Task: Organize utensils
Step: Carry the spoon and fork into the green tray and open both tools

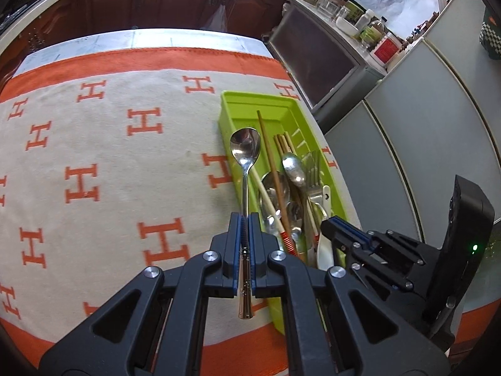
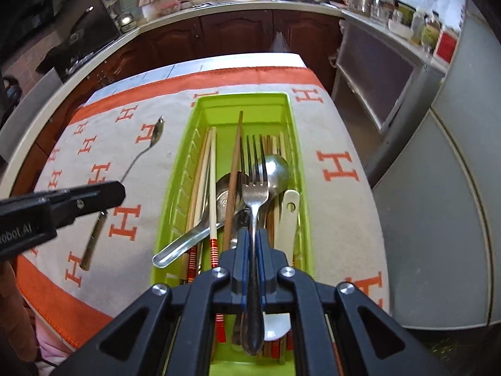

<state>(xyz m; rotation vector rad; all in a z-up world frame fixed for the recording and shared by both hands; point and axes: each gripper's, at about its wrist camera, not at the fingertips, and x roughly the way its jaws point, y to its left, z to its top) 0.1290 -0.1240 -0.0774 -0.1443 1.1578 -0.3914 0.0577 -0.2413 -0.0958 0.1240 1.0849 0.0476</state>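
My left gripper (image 1: 245, 219) is shut on the thin handle of a long steel spoon (image 1: 245, 147), whose bowl hangs over the left rim of the lime-green utensil tray (image 1: 233, 100). My right gripper (image 2: 251, 235) is shut on the handle of a steel fork (image 2: 255, 185), held above the same tray (image 2: 200, 100), tines pointing away. The tray holds chopsticks (image 2: 233, 175), spoons and a white-handled utensil (image 2: 289, 210). In the right wrist view the left gripper (image 2: 117, 192) with its spoon (image 2: 156, 134) hovers over the cloth left of the tray. In the left wrist view the right gripper (image 1: 332, 222) sits at the tray's near right.
The tray lies on a beige cloth (image 1: 109, 156) with orange H marks and an orange border, covering a table. Dark wooden cabinets (image 2: 244, 31) run behind it. A grey cabinet (image 2: 438, 188) and a shelf with jars (image 1: 360, 22) stand to the right.
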